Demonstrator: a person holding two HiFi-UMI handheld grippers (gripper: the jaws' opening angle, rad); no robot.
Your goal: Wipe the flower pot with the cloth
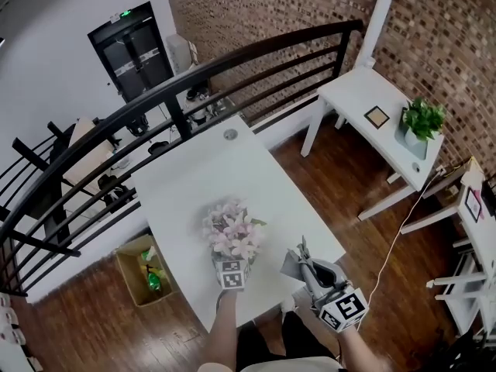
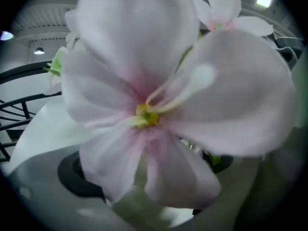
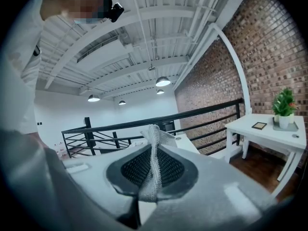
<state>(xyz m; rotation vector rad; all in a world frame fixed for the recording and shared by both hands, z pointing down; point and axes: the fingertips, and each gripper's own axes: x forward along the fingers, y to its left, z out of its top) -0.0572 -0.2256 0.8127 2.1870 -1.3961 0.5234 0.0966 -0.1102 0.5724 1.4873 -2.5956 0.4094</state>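
Right gripper (image 3: 153, 173) – clamped on grey mesh cloth (image 3: 154, 143) | left gripper (image 1: 232, 263) – jaws wide, pink blooms (image 2: 144, 95) between | flower pot – near edge of white desk (image 1: 201, 184) (body hidden under blooms) | step: likely approach, no wiping yet | next: steady pot, press cloth to its side

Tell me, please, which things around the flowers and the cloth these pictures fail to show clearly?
Flower pot: head view, under the pink flowers and left gripper; left gripper view, a blurred blossom fills the frame.
Cloth: right gripper view, mostly tucked between the right gripper's shut jaws.
Framed picture on the side table: head view, too small.
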